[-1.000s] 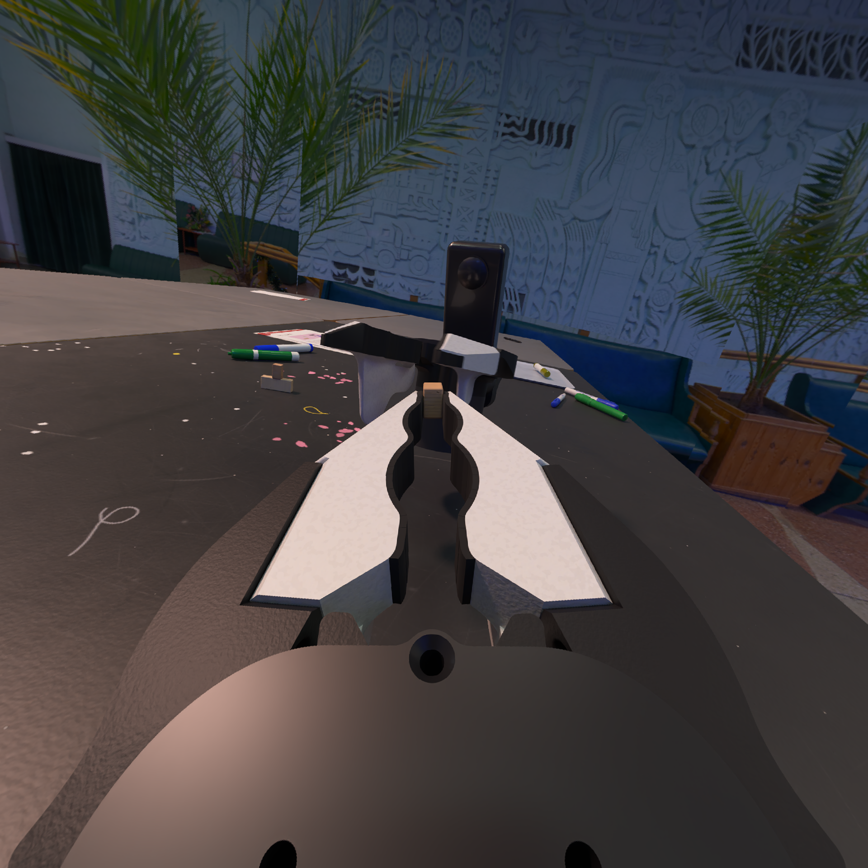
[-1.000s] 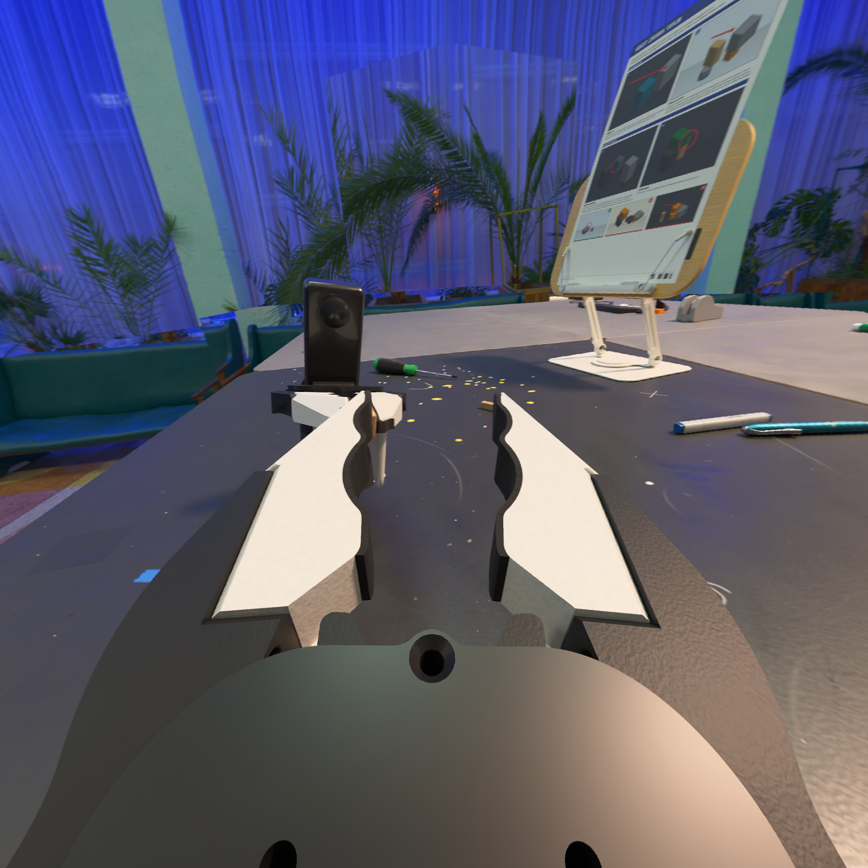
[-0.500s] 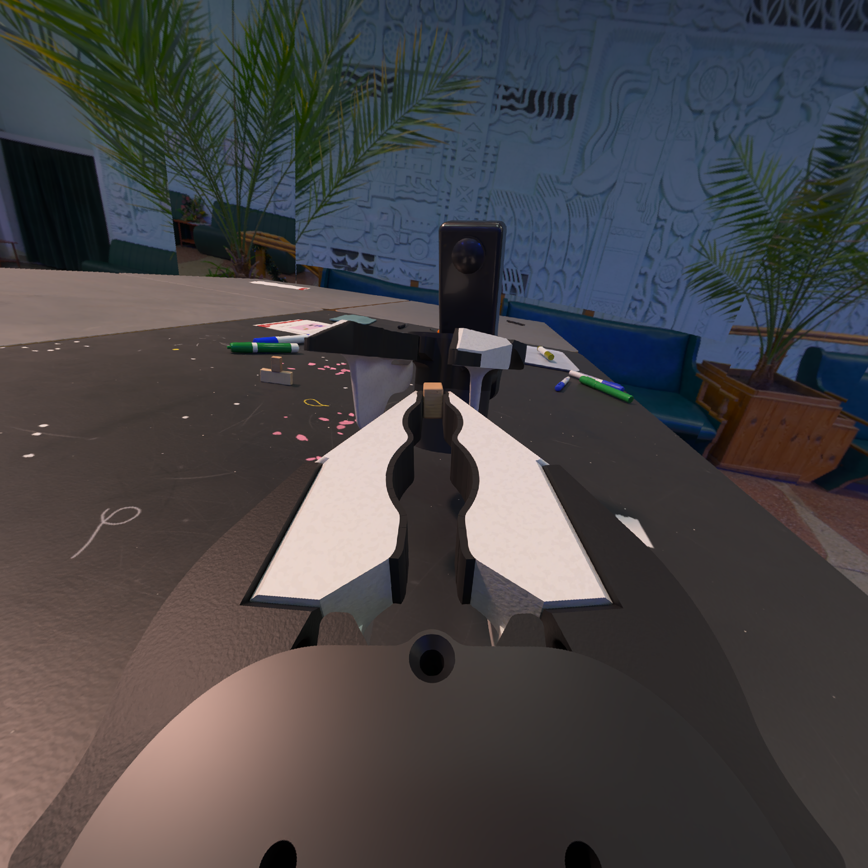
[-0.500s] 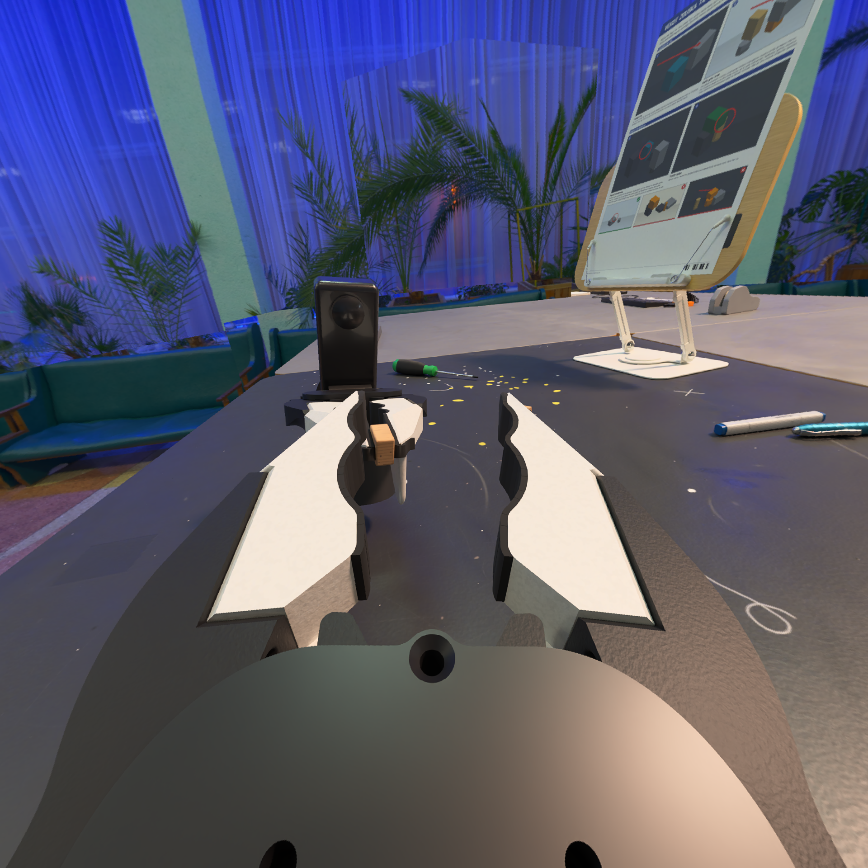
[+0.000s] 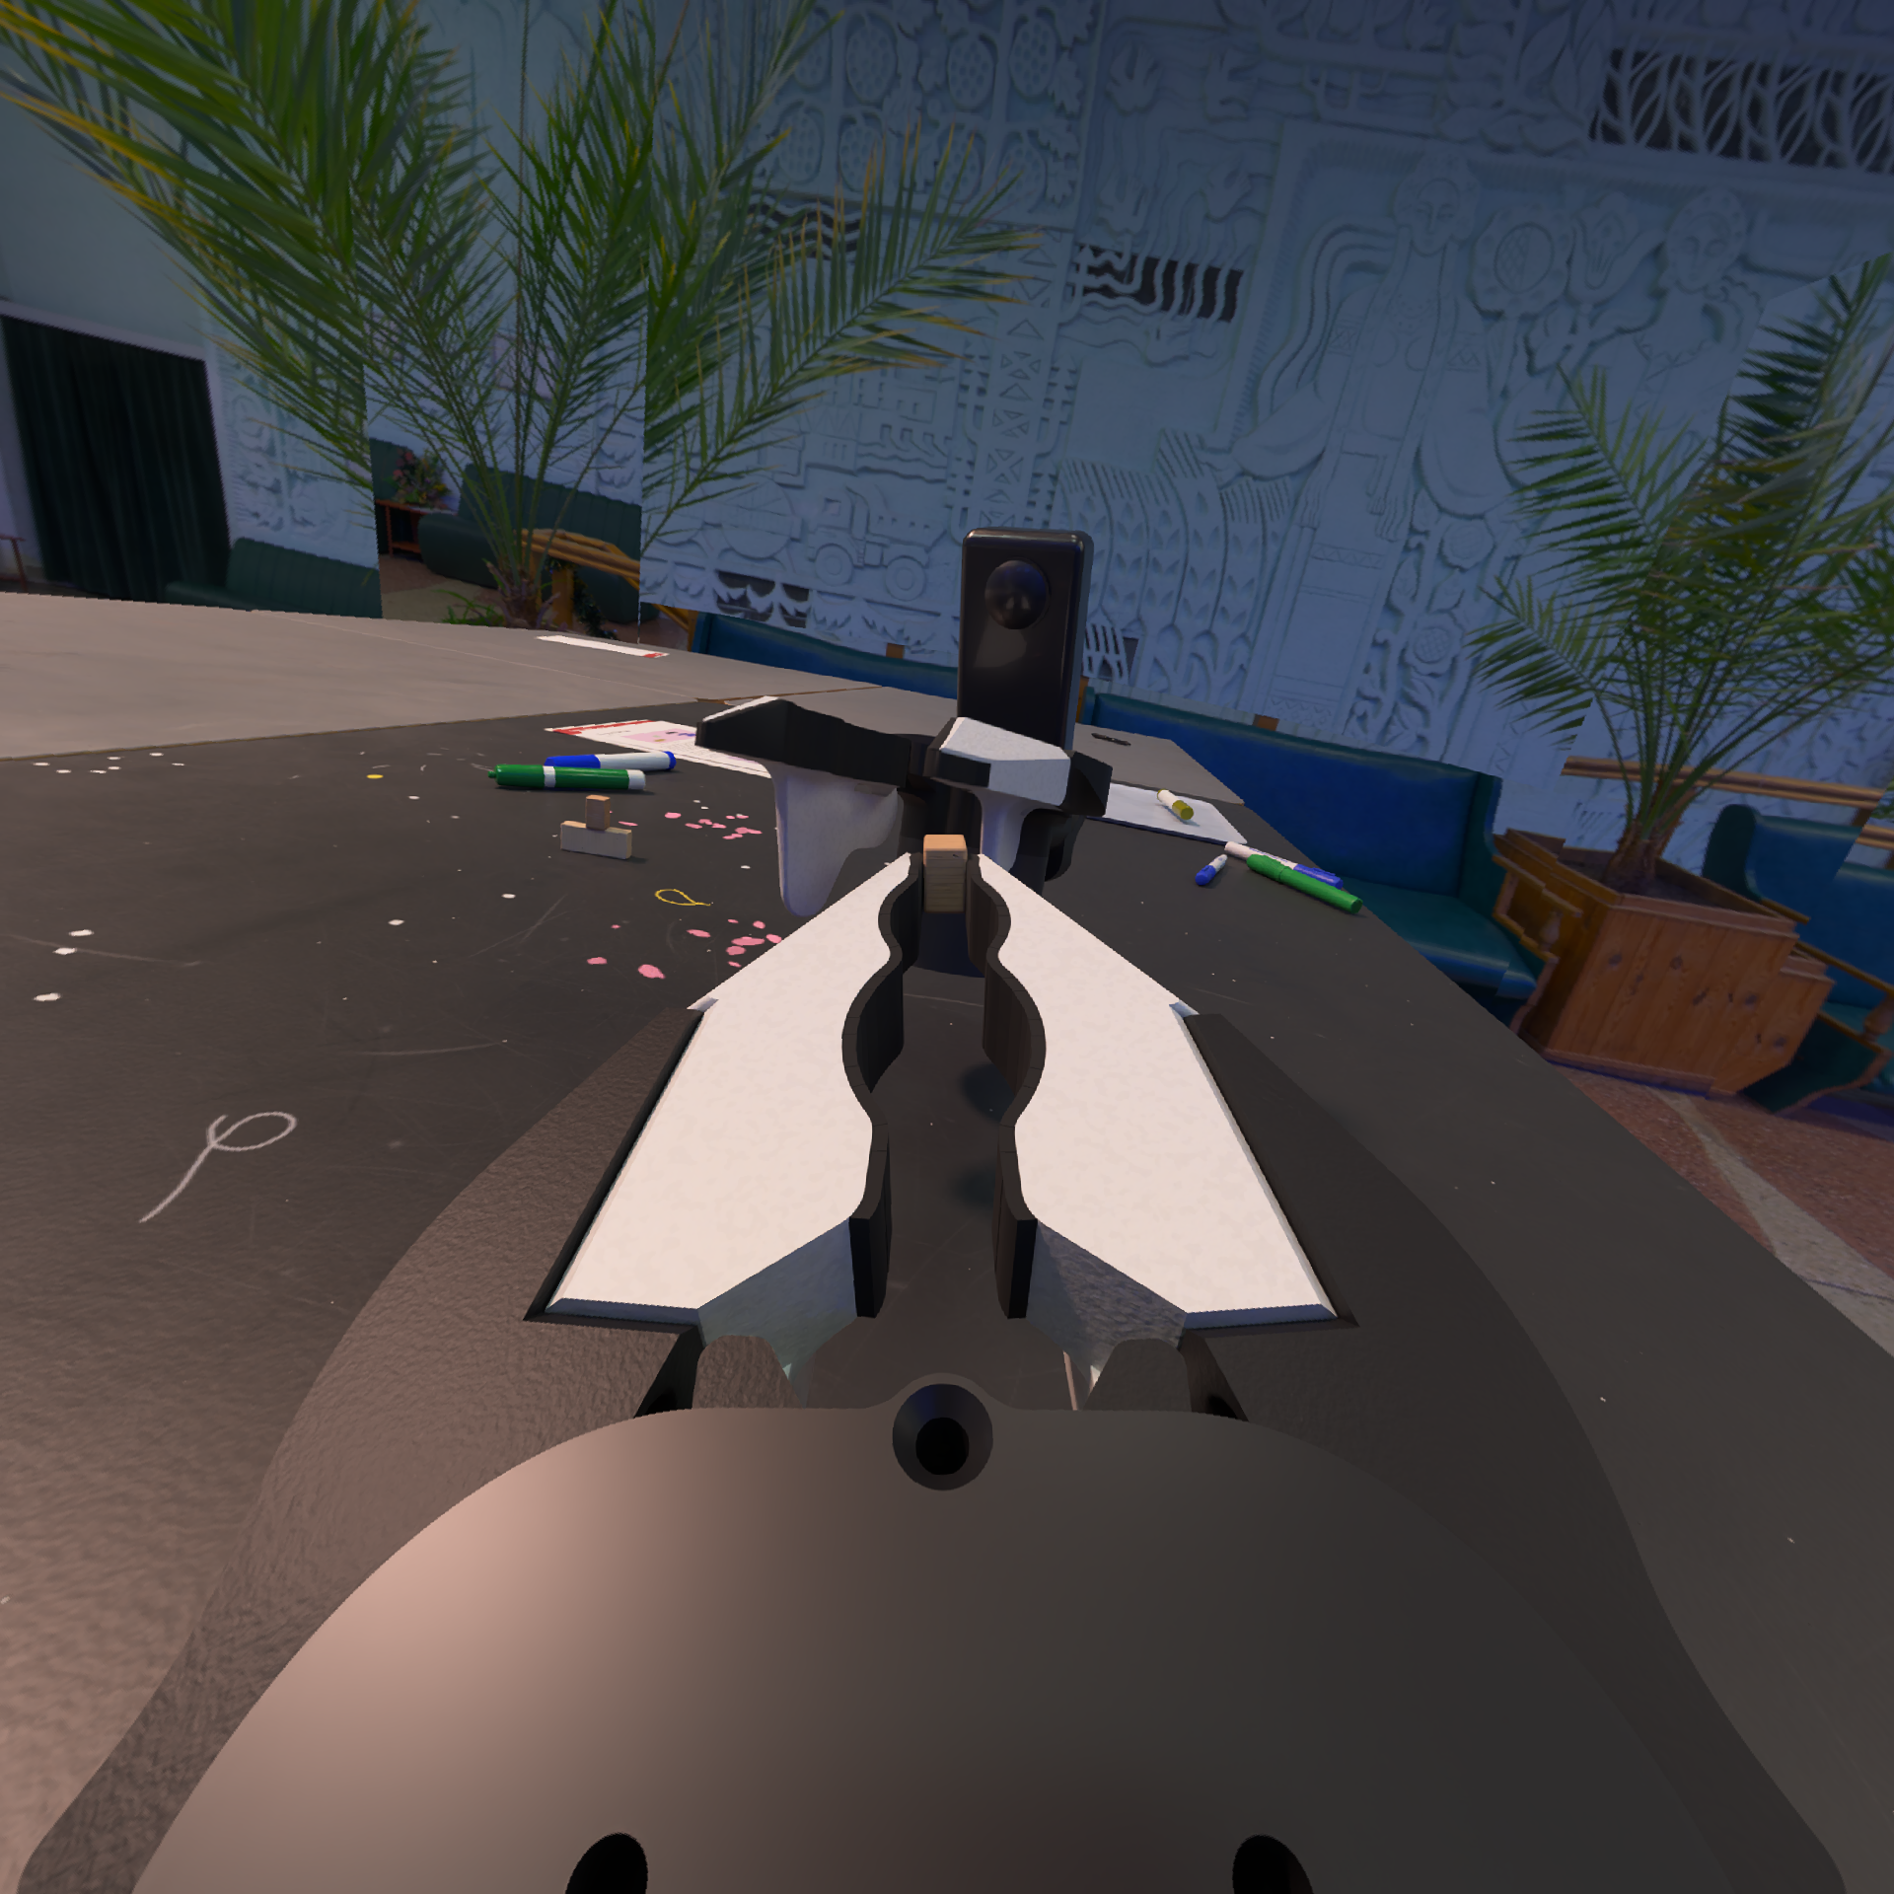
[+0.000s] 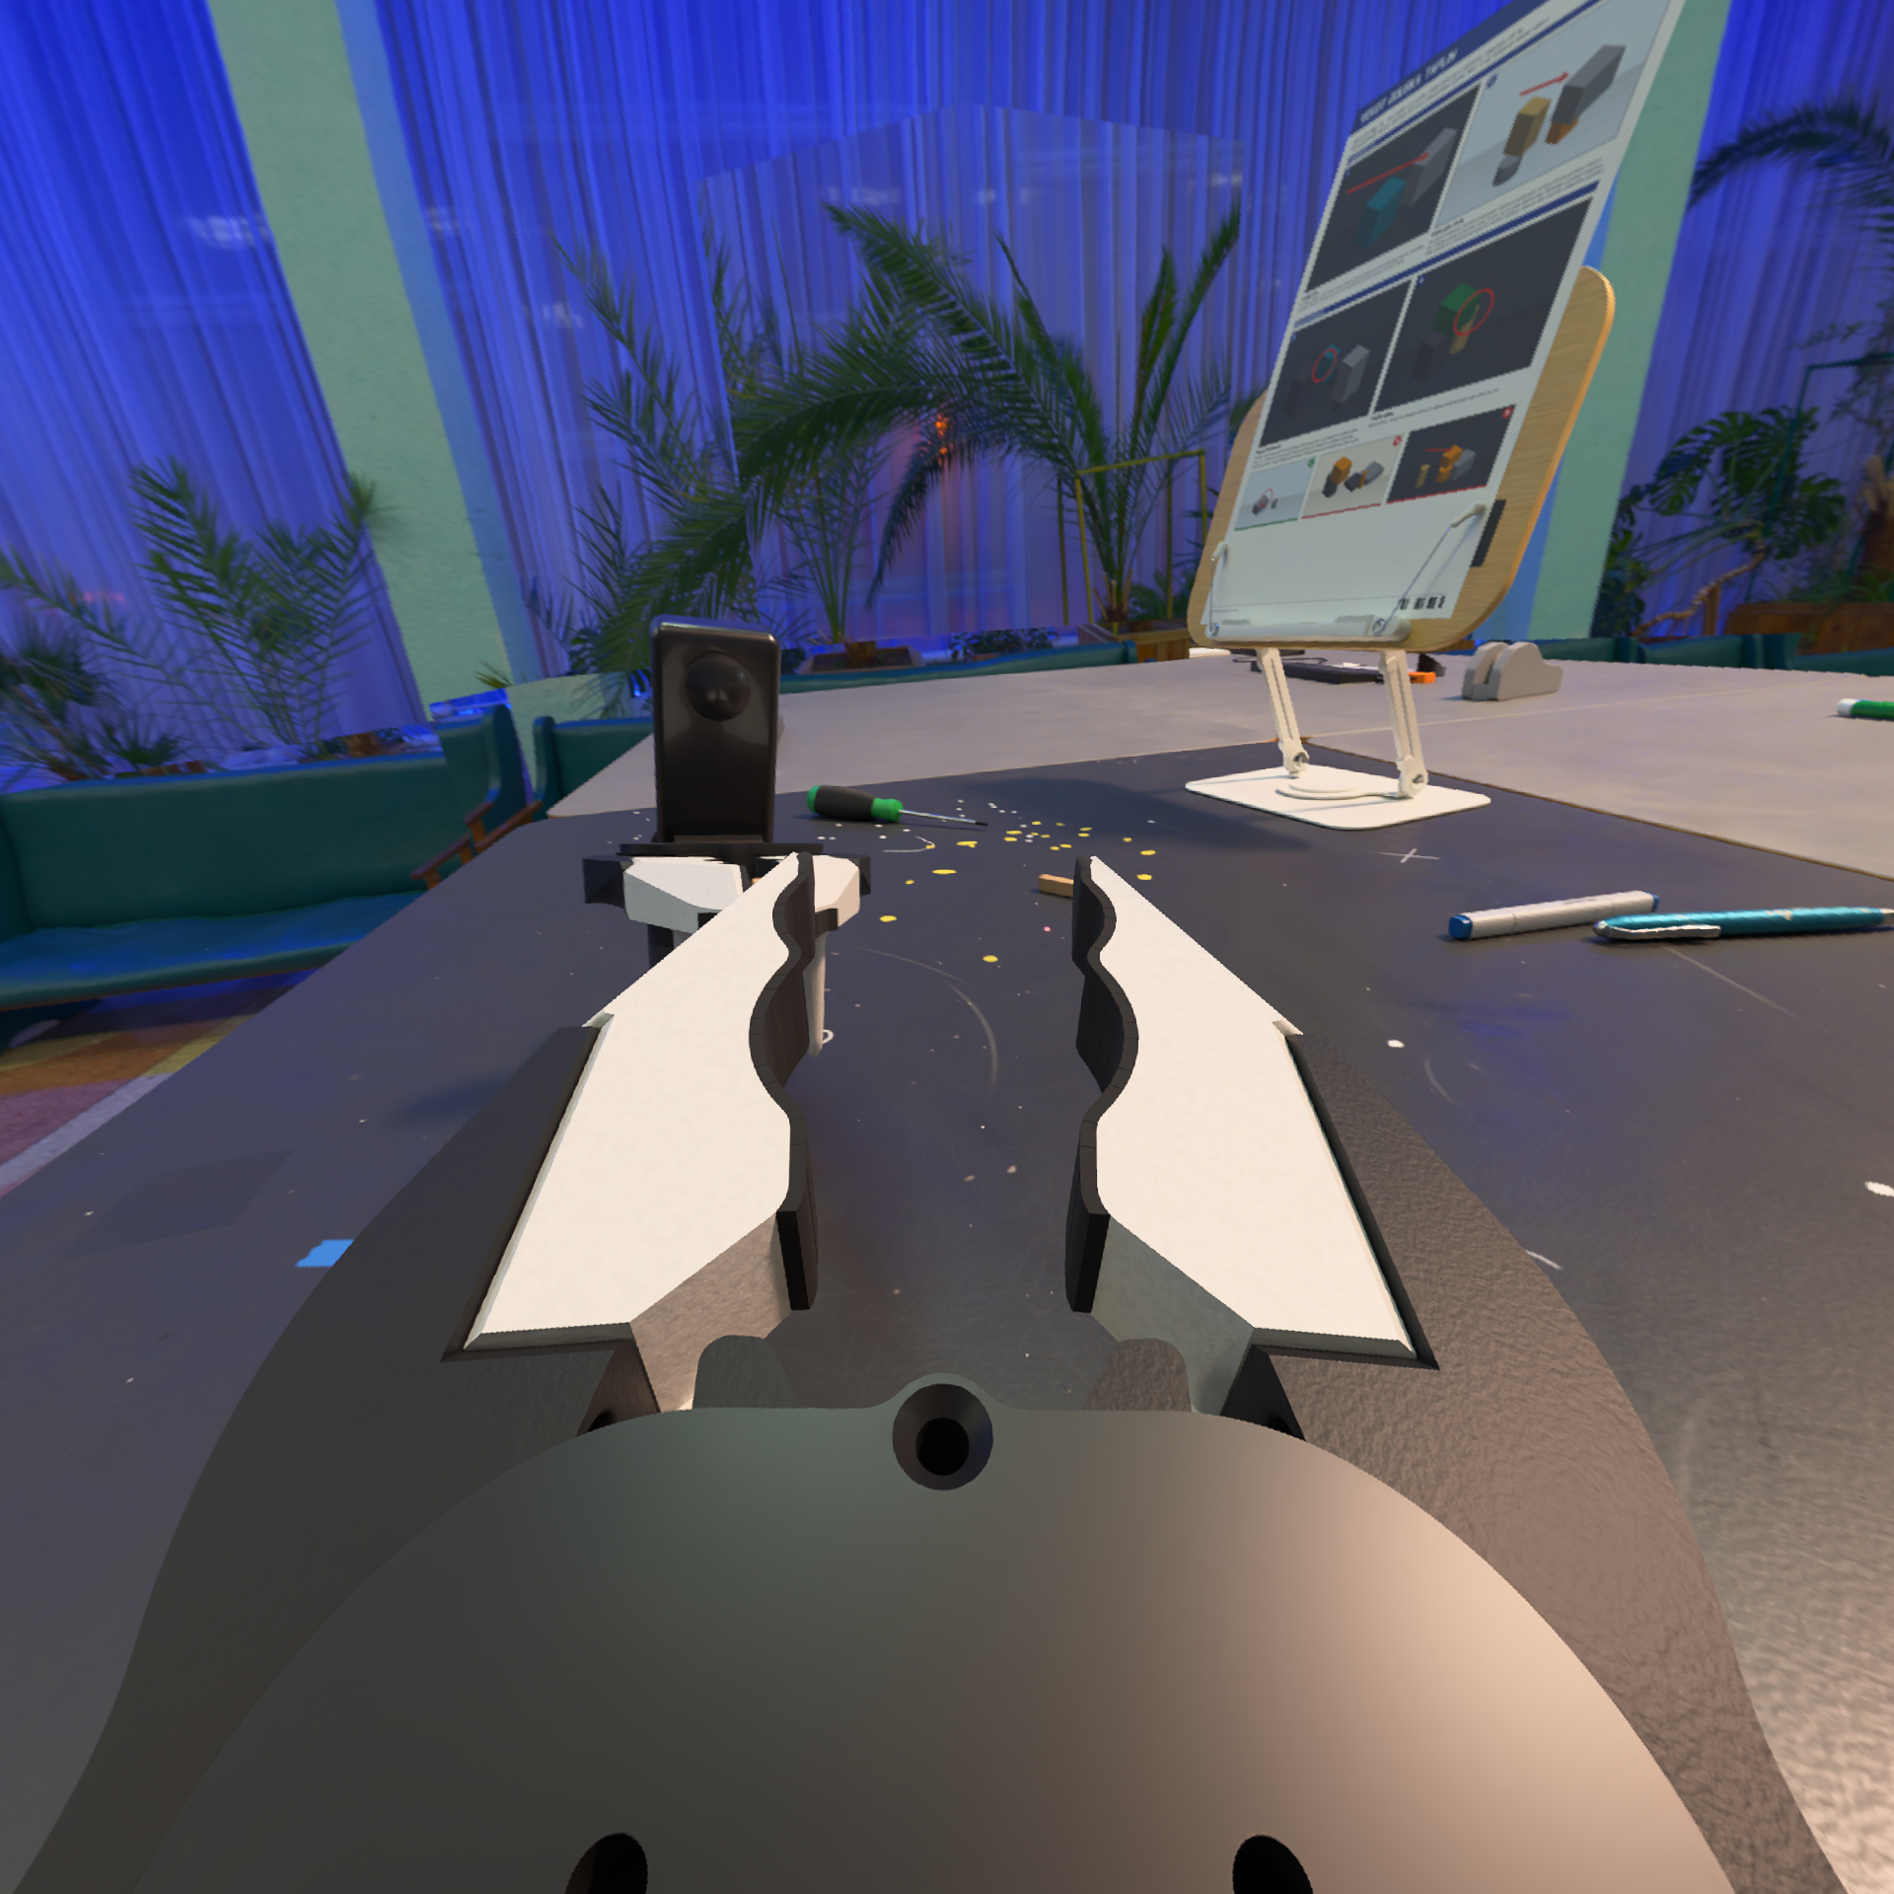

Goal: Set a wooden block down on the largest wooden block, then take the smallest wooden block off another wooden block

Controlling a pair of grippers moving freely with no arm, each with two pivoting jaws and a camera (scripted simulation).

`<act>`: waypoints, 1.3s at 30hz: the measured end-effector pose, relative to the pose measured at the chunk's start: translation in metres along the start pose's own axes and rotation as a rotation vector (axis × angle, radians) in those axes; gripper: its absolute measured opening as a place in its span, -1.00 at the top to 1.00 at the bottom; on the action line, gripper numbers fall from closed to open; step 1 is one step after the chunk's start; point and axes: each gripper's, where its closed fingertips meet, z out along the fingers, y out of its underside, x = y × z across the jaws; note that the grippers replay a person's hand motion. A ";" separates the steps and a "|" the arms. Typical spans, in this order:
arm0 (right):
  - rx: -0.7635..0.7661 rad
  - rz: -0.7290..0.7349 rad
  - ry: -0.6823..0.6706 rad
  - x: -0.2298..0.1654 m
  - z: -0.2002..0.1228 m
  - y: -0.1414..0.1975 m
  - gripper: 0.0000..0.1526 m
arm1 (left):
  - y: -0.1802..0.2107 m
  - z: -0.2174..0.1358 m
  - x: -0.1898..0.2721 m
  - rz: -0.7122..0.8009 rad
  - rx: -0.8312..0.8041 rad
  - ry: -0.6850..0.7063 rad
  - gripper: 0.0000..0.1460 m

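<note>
- The dark tabletop [image 5: 307,1004] was speckled with paint flecks and chalk squiggles, with palms and a carved wall behind it.
- A small wooden block [image 5: 944,873] stood upright, long axis vertical, pinched between the tips of the left gripper [image 5: 944,881], whose jaws were drawn narrow around it.
- Only the block's near face and top showed; its lower end was hidden between the fingers.
- In the right wrist view that held block could not be made out, since the near finger covered it.
- The right gripper [image 6: 941,881] had its jaws spread wide with nothing between them.
- The two grippers faced each other closely, the left gripper's body seen just beyond the right one's left fingertip.
- Well off to the left in the left wrist view, a tiny block [image 5: 599,812] sat on a flat pale block [image 5: 596,840], its long axis across the view.
- Another small wooden piece [image 6: 1055,884] lay flat just beside the right gripper's far fingertip, too small to tell which way it pointed.
- Markers [image 5: 569,777], a screwdriver [image 6: 871,807] and a board on a stand [image 6: 1425,338] lay farther out.
</note>
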 end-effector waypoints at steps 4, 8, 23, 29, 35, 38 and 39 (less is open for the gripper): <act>0.028 0.027 -0.061 -0.009 0.003 -0.005 0.28 | 0.001 0.001 0.000 0.007 -0.011 -0.002 0.90; 0.014 0.028 -0.065 -0.017 0.019 0.000 0.11 | 0.005 0.003 0.002 0.029 -0.034 -0.002 0.90; 0.001 0.030 -0.032 -0.009 0.020 0.004 0.02 | 0.004 0.002 0.006 0.029 -0.027 0.026 0.90; 0.000 -0.003 -0.010 0.000 0.006 0.000 0.03 | 0.001 0.001 0.004 0.010 -0.010 0.019 0.90; 0.034 -0.002 -0.057 -0.007 0.003 -0.005 0.13 | 0.002 0.001 0.004 0.012 -0.011 0.023 0.90; 0.030 0.012 -0.084 -0.015 0.013 -0.004 0.07 | 0.004 0.002 0.005 0.024 -0.025 0.021 0.90; 0.026 0.017 -0.089 -0.018 0.017 -0.002 0.05 | 0.004 0.002 0.006 0.030 -0.031 0.020 0.90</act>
